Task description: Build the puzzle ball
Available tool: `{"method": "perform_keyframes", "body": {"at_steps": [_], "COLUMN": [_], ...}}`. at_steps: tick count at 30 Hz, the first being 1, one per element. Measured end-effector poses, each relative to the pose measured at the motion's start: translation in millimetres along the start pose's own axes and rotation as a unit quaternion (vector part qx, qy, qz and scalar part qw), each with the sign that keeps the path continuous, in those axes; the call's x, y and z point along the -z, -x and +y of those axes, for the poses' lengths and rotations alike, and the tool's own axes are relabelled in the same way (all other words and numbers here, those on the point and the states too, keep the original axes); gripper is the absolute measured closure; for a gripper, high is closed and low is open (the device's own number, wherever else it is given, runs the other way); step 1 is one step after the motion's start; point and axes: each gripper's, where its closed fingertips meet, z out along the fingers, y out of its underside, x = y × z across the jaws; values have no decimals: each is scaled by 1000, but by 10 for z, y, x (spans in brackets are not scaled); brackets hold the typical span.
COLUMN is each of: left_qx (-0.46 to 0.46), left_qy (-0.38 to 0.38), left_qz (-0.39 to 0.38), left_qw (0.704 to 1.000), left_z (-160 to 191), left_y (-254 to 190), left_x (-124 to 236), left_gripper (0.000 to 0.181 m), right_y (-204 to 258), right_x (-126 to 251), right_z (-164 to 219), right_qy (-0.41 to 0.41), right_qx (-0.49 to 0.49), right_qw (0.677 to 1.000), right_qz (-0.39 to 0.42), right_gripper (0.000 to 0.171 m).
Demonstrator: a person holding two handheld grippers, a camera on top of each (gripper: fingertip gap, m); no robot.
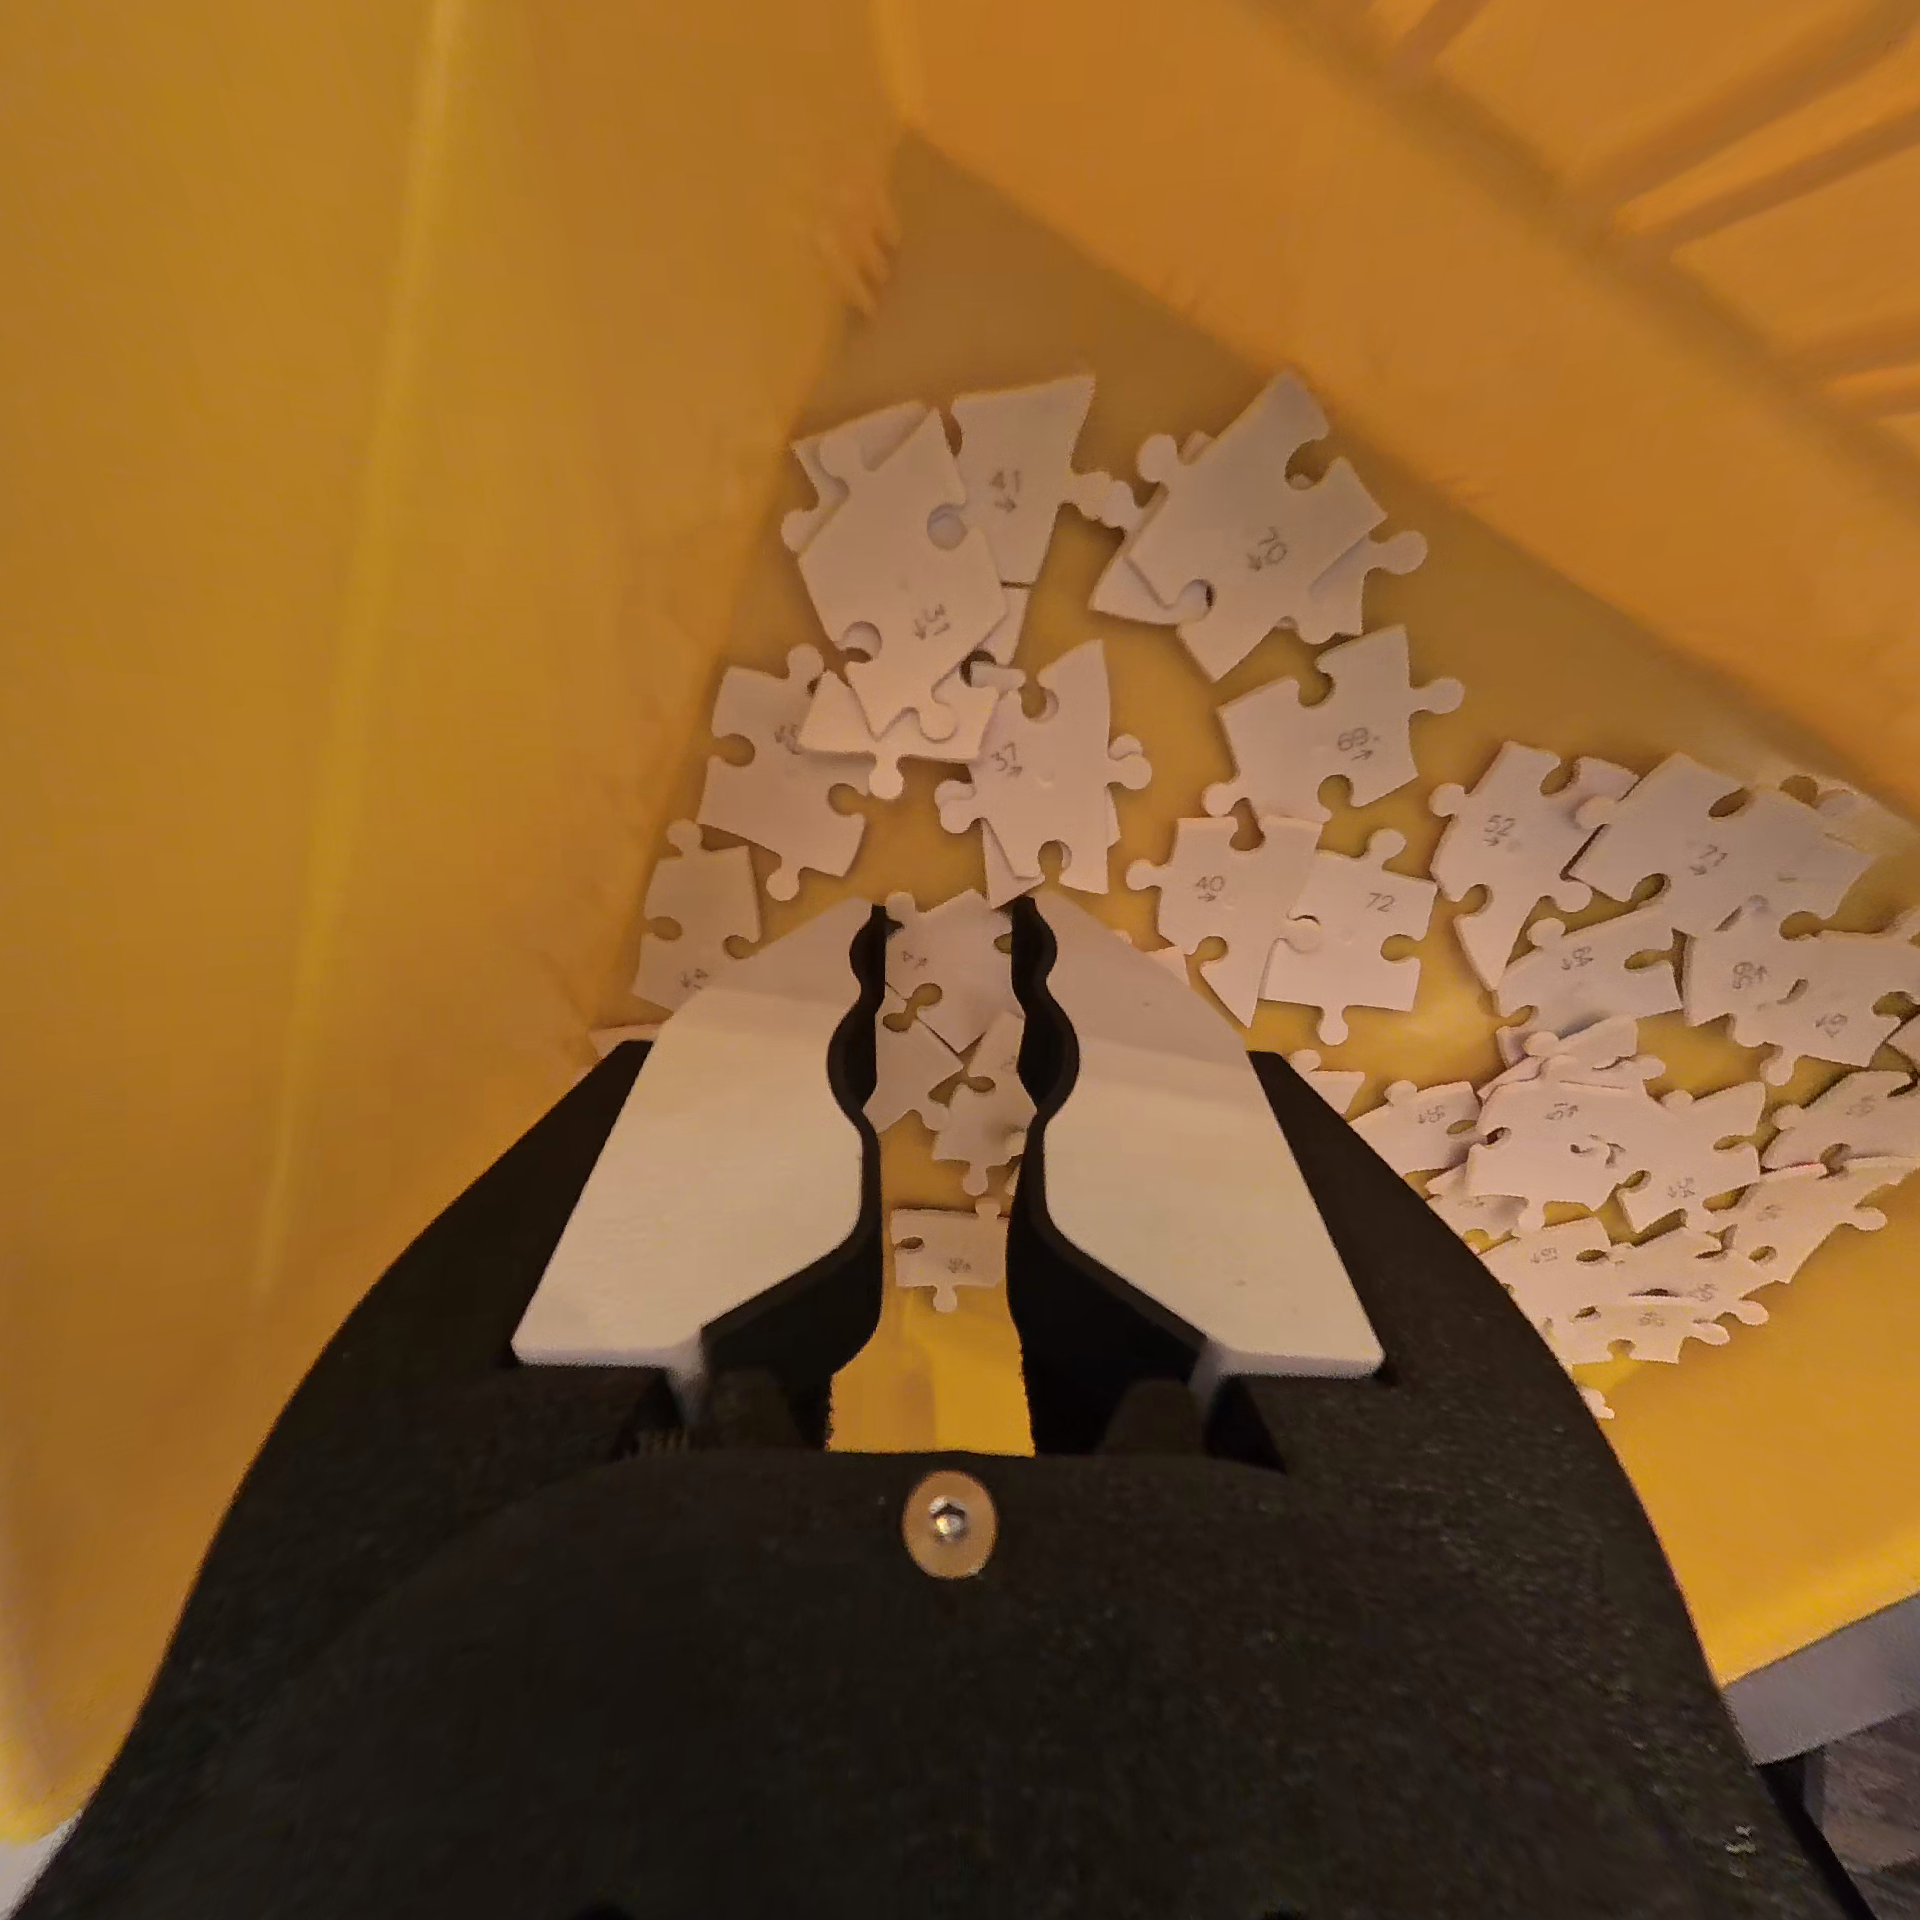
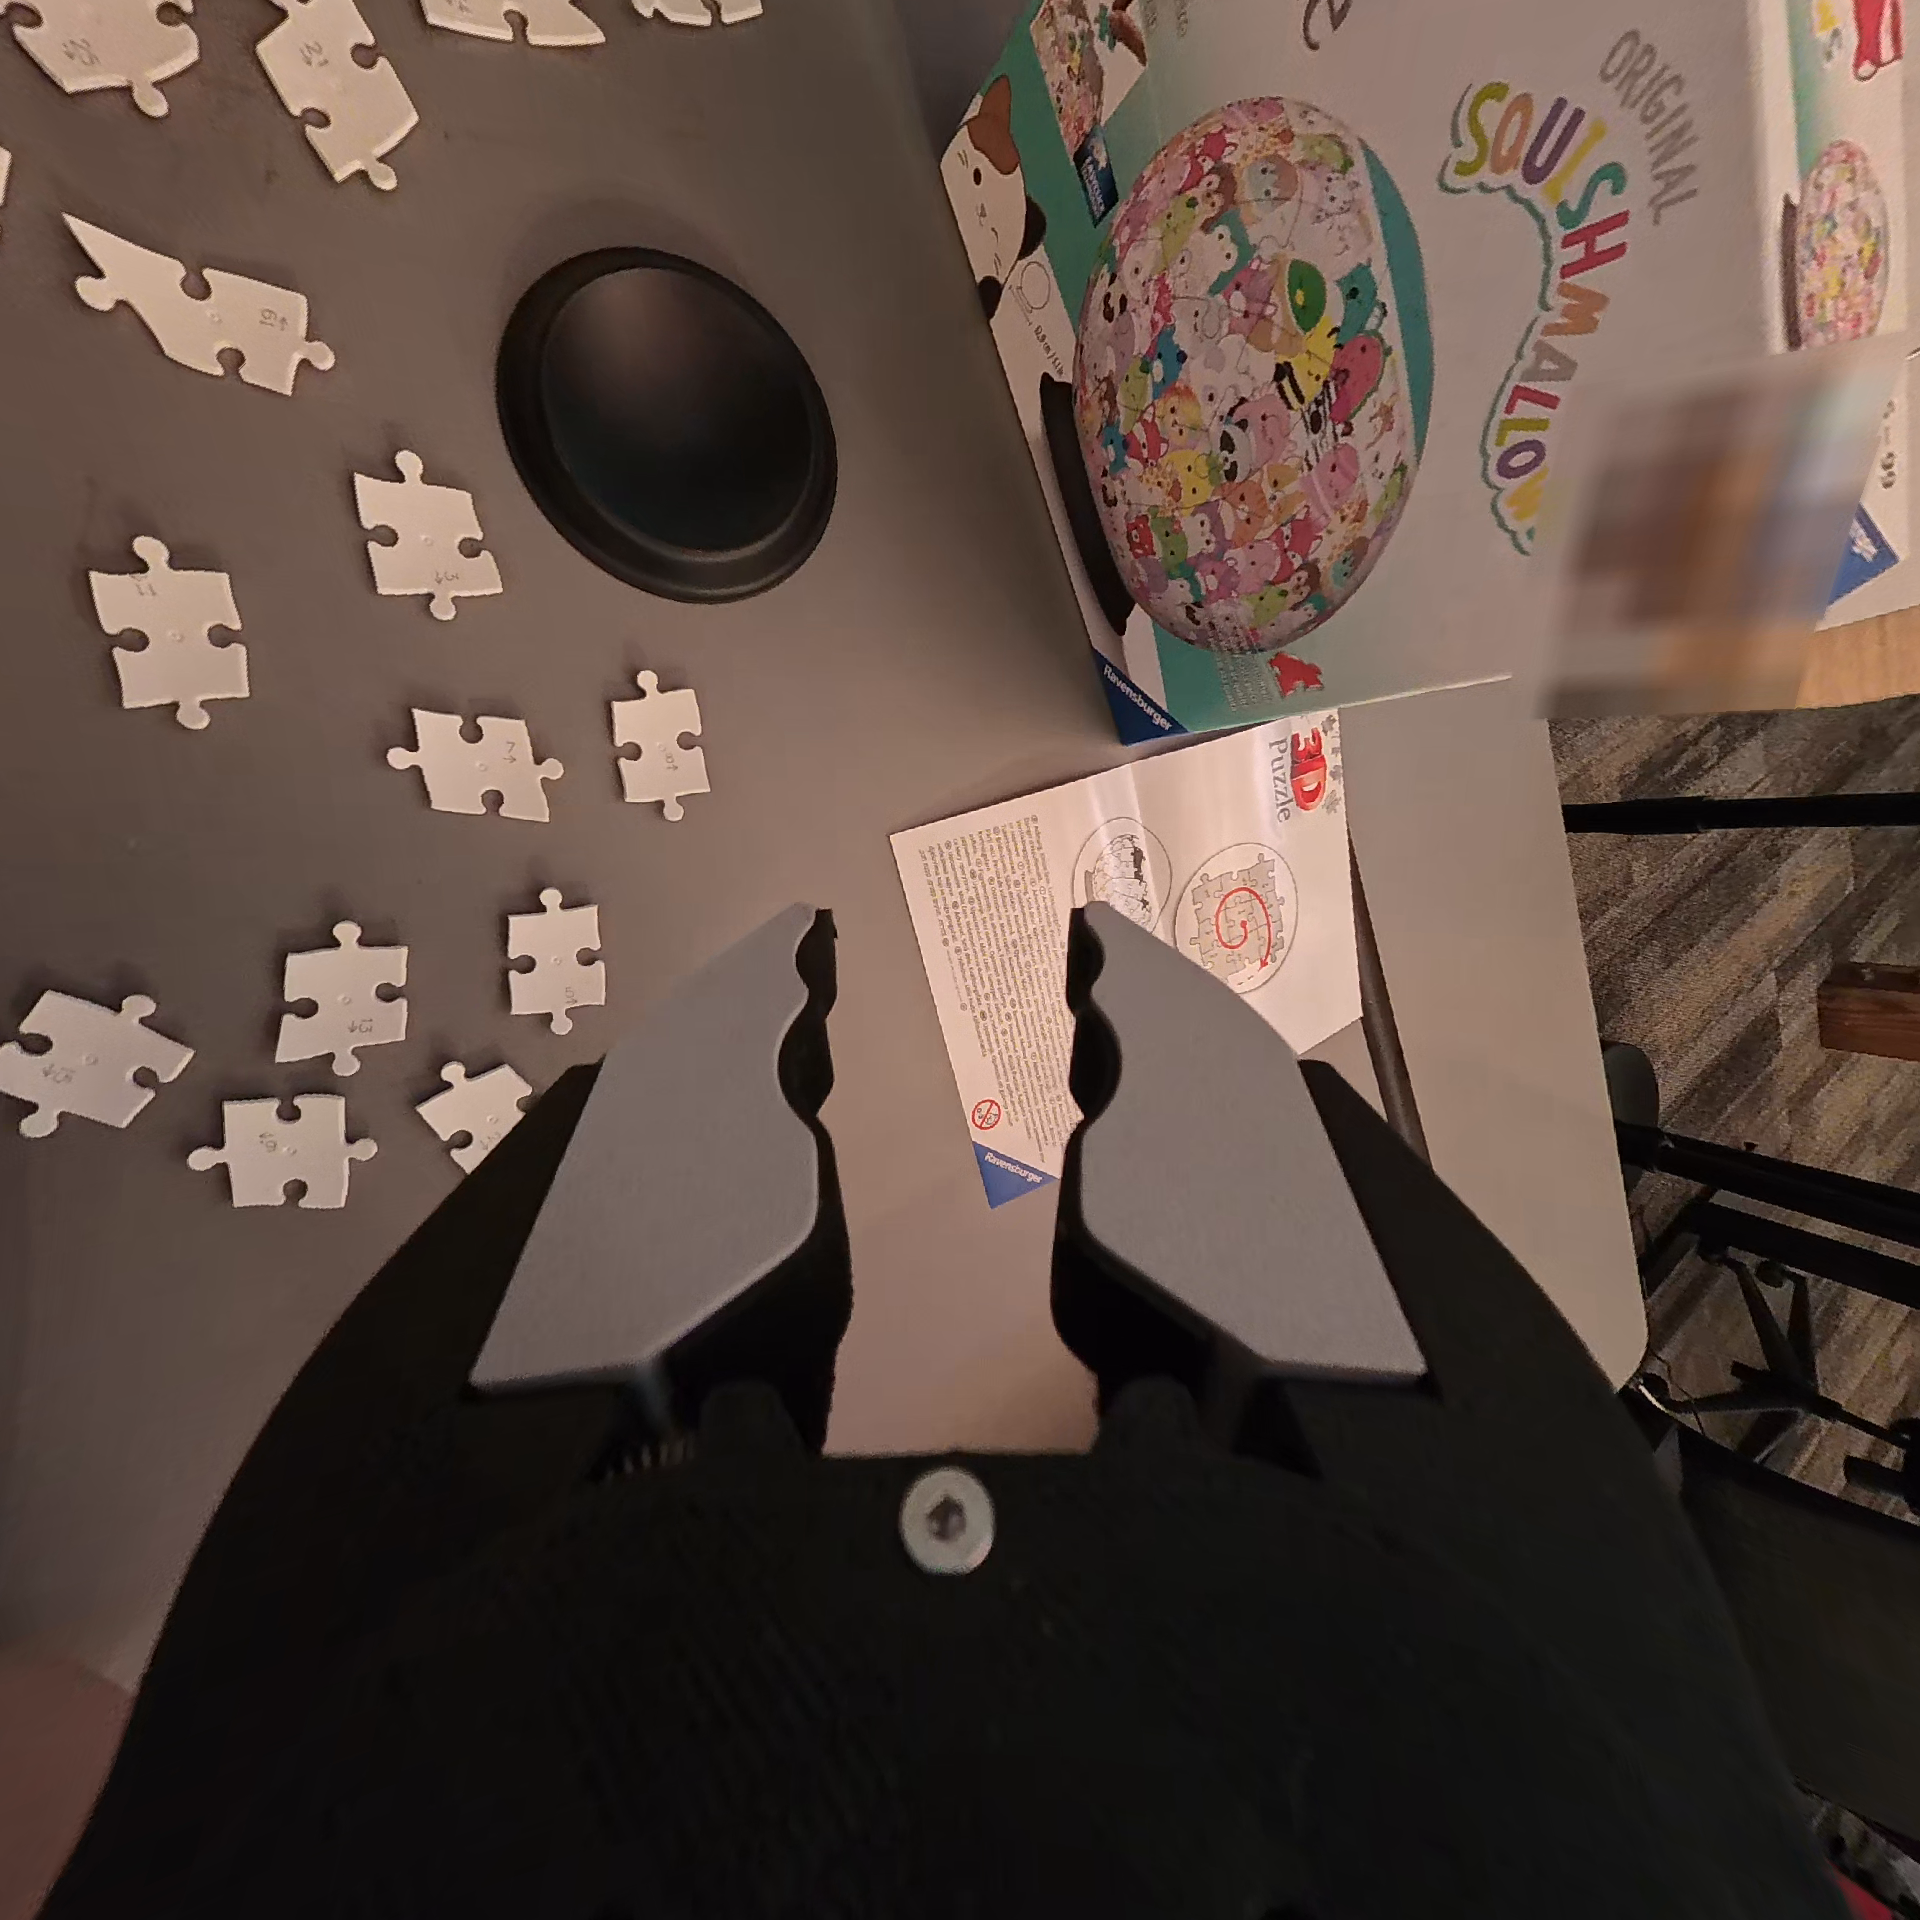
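grey table (image 2: 935, 675): box (image 2: 1351, 364), leaflet (image 2: 1039, 935), stand (image 2: 665, 426).

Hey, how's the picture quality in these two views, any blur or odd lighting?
Left wrist view: strong yellow cast from the bin, upper wall blurred, puzzle pieces fairly sharp. Right wrist view: dim, warm light, table readable, a mosaic patch at right.

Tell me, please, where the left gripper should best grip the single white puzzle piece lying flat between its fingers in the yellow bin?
Probably the single white puzzle piece is best pinched across its straight sides, coming from above with the left gripper. It lies flat on the yellow bin floor, apart from the heap.
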Motion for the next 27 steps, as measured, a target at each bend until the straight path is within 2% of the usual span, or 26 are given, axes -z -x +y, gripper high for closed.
{"method": "perform_keyframes", "body": {"at_steps": [6,14,22,27], "left_qx": [4,24,18,14], "left_qy": [-15,-81,-75,-95], "left_qz": [-16,-25,-35,-47], "left_qw": [1000,996,996,994], "left_z": [-20,-144,-116,-166], "left_y": [60,90,34,-45], "left_x": [122,432,501,751], "left_gripper": [159,164,164,164], "right_y": [-3,8,23,34], "right_x": [-2,0,10,8], "right_z": [-4,-18,-36,-48], "right_qy": [-1,-4,-9,-12], "right_qx": [-1,1,4,6], "right_qw": [1000,1000,1000,1000], "right_qz": [0,-2,-5,-8], "right_gripper": [127,127,128,128]}}
